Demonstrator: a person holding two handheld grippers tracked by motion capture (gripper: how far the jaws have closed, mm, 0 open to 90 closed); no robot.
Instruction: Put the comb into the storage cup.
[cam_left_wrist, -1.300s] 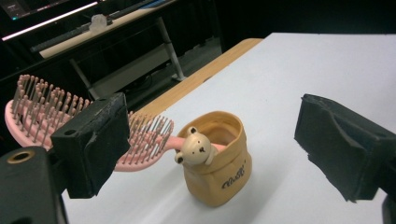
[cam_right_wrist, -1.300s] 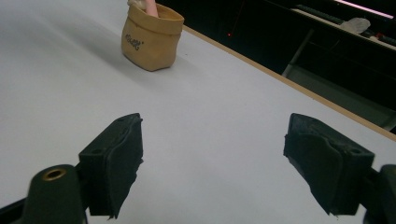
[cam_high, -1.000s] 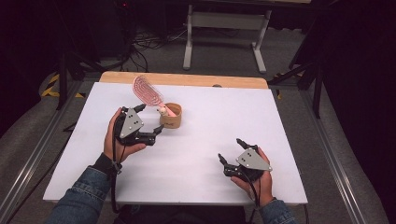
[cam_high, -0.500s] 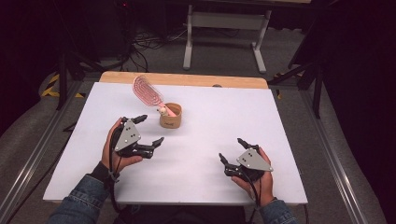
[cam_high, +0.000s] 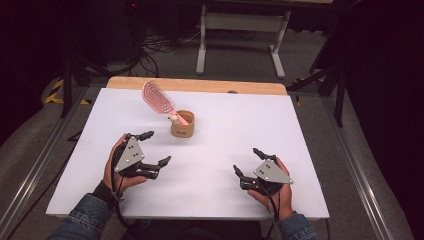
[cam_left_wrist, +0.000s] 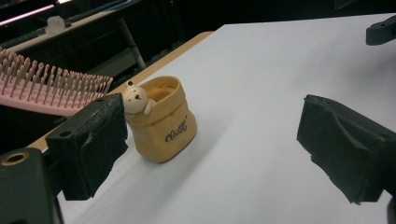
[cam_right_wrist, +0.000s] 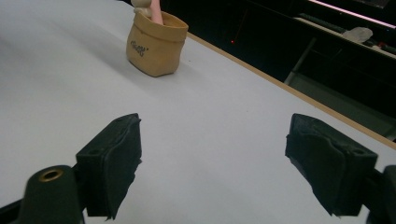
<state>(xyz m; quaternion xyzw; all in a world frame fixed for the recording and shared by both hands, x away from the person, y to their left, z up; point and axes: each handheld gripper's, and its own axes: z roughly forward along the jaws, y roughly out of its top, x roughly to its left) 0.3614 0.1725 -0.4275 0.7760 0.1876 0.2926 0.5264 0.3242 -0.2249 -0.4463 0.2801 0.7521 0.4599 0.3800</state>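
Jaws of the left gripper (cam_high: 152, 148) stood wide apart with nothing between them, the two black pads (cam_left_wrist: 91, 144) bare in the left gripper view. That gripper sat low over the white table (cam_high: 300, 130), held in the person's left hand (cam_high: 117, 172), a denim sleeve (cam_high: 82, 220) showing at the wrist. Just beyond its upper jaw, near but not touching, stood the small tan pot (cam_high: 182, 125), upright on the table toward the far left of the middle. A little bear figure (cam_left_wrist: 135, 98) peeked over the pot's rim, and a pink hairbrush (cam_high: 157, 97) stood in the pot handle-down, its bristled head leaning up and away to the left.

Jaws of the right gripper (cam_high: 246, 162) were likewise spread wide and empty, with only bare tabletop between the pads (cam_right_wrist: 109, 165) in the right gripper view. It rested low at the near right of the table in the person's right hand (cam_high: 272, 192), well apart from the pot, which showed far off at the upper left of that view.

A strip of wooden board (cam_high: 200, 85) edged the table's far side, and a grey metal stand (cam_high: 240, 30) stood on the floor behind it.
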